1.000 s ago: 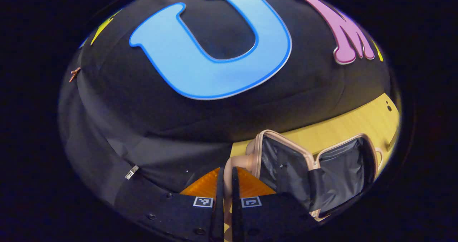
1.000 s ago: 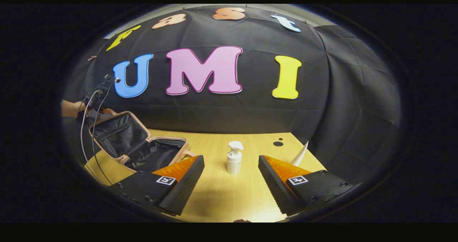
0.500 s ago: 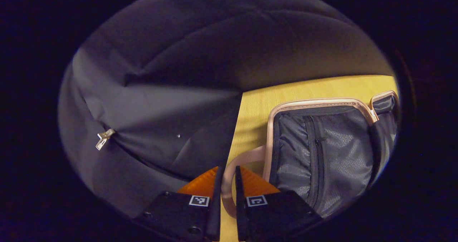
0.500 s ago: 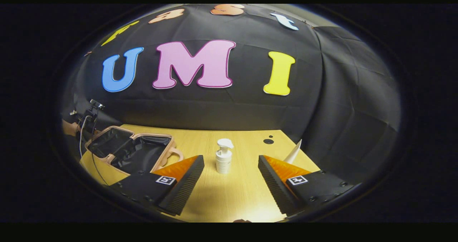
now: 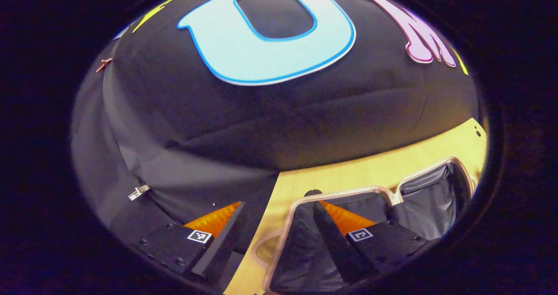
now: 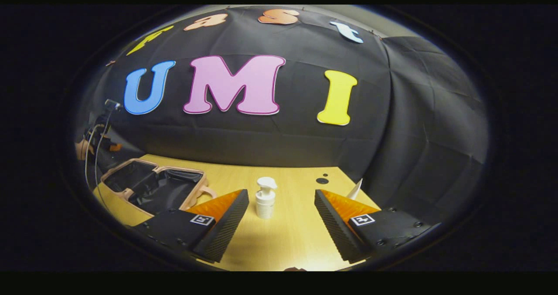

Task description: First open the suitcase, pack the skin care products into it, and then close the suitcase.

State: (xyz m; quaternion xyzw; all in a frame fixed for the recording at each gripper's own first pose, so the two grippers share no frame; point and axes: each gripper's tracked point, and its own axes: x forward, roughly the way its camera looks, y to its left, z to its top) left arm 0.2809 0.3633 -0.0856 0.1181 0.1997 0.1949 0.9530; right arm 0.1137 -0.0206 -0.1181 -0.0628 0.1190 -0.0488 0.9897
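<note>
- The wooden table (image 6: 287, 247) carries everything; the suitcase (image 6: 154, 186) lies flat at its left end, both dark-lined halves spread wide, so opening looks done and packing comes next.
- The left gripper (image 5: 272, 223) hangs over the case's rim beside the pink handle (image 5: 257, 247), fingers apart, holding nothing.
- The right gripper (image 6: 281, 218) faces the white pump bottle (image 6: 265, 203), fingers spread and empty.
- A white tube (image 6: 355, 189) peeks behind its right finger.
- Next, I judge: advance, straddle the bottle, pinch it.

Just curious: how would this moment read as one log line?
suitcase: open flat | left claw: open | right claw: open | pump bottle: unpacked
</note>
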